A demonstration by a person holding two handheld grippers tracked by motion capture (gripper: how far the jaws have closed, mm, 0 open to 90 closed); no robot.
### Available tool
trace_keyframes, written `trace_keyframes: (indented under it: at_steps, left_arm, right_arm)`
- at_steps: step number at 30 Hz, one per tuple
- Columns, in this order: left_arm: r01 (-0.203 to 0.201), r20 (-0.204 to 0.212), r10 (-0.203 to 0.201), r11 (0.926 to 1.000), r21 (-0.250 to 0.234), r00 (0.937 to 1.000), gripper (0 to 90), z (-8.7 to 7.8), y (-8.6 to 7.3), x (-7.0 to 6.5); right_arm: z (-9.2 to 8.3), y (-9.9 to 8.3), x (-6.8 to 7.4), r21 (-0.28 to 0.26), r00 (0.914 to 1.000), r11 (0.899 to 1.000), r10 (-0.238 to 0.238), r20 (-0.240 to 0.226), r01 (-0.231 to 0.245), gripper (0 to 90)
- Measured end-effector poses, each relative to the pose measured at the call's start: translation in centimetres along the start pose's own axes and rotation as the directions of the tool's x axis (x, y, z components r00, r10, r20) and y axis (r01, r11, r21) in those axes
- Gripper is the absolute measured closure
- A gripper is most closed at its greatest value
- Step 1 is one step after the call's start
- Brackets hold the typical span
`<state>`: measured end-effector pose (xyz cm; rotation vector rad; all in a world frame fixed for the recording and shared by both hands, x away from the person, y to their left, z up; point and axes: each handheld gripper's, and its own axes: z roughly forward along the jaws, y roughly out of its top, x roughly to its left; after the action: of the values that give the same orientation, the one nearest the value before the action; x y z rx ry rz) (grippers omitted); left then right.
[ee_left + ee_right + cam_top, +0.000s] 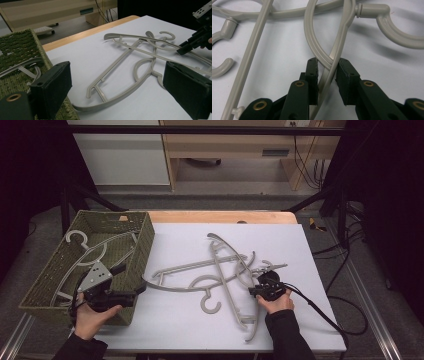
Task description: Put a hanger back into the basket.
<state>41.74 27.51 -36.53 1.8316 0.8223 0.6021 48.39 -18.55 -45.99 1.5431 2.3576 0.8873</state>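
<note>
On the white table [180, 320], your right gripper [326, 65] is closing its jaws narrowly around crossed bars of the grey hangers [225, 270] piled mid-table. Your left gripper [131, 287] is hovering wide open and empty beside the green basket [142, 245].

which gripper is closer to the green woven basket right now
Left. The left gripper sits against the basket near its front corner; the right gripper is across the table among the hangers.
</note>
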Motion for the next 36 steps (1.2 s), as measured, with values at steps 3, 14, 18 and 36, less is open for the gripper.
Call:
trace_keyframes:
  at_steps: [3, 14, 18, 36]
  left_arm:
    - [-0.001, 0.003, 0.001, 1.0000, 0.001, 1.0000, 7.9, 0.0, 0.0, -0.1]
    - [-0.001, 0.008, 0.000, 1.0000, 0.004, 1.0000, 7.9, 0.1, 0.0, -0.1]
    - [-0.001, 0.009, 0.001, 1.0000, 0.007, 1.0000, 7.6, 0.2, -0.1, -0.1]
    - [-0.003, 0.011, 0.003, 0.9998, 0.020, 0.9999, 7.2, 0.4, -0.2, -0.2]
  right_arm:
    - [-0.2, 0.0, -0.6, 0.009, 0.9995, 0.999, -0.032, 0.000, 0.032, 73.3]
    - [-0.9, -0.4, -1.1, 0.008, 0.9983, 0.998, -0.059, 0.002, 0.059, 65.5]
    - [-1.4, -0.6, -1.2, 0.027, 0.9987, 0.999, -0.046, 0.025, 0.045, 63.1]
    - [-1.3, -0.6, -2.0, 0.035, 0.9993, 0.999, 0.037, -0.002, -0.037, 81.6]
